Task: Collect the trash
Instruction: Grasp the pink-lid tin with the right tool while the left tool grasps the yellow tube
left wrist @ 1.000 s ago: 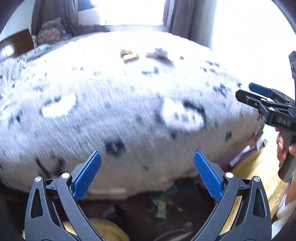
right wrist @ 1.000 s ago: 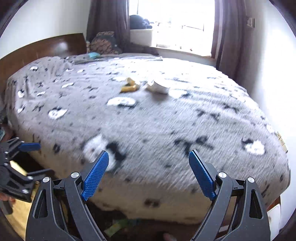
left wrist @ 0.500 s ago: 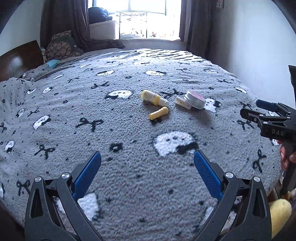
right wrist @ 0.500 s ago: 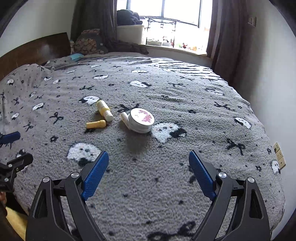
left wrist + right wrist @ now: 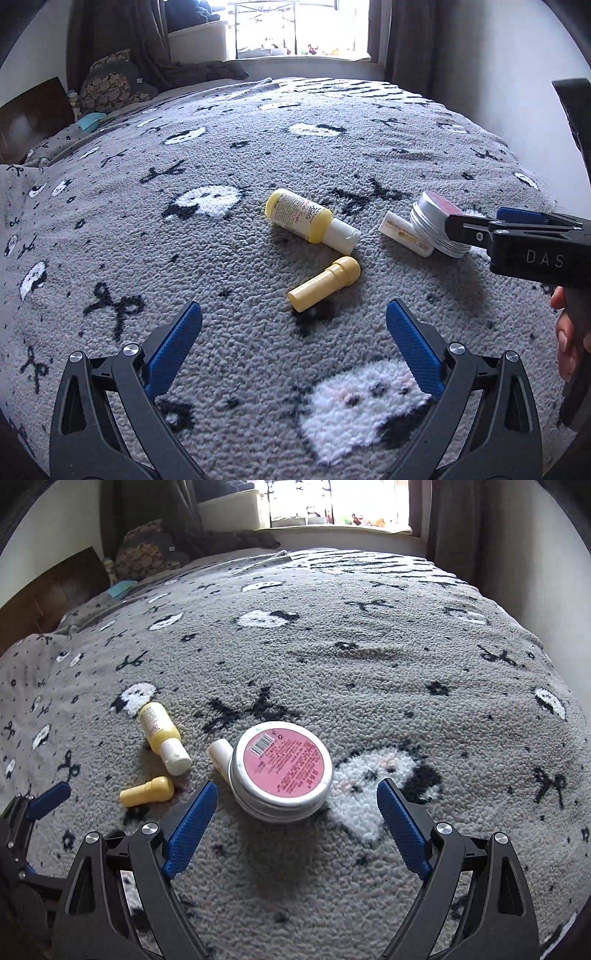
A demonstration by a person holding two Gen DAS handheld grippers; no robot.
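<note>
Several bits of trash lie on the grey patterned blanket. A yellow bottle with a white cap, a small yellow tube, a small white tube and a round silver tin with a pink label. My left gripper is open, just short of the yellow tube. My right gripper is open, just short of the tin, and shows from the side in the left wrist view.
The blanket covers a large bed. Pillows and a wooden headboard are at the far left. A window with dark curtains is behind the bed, a white wall at the right.
Both grippers have risen from the bed's edge and moved in over the blanket towards the trash, which is now much closer. Both stay open.
</note>
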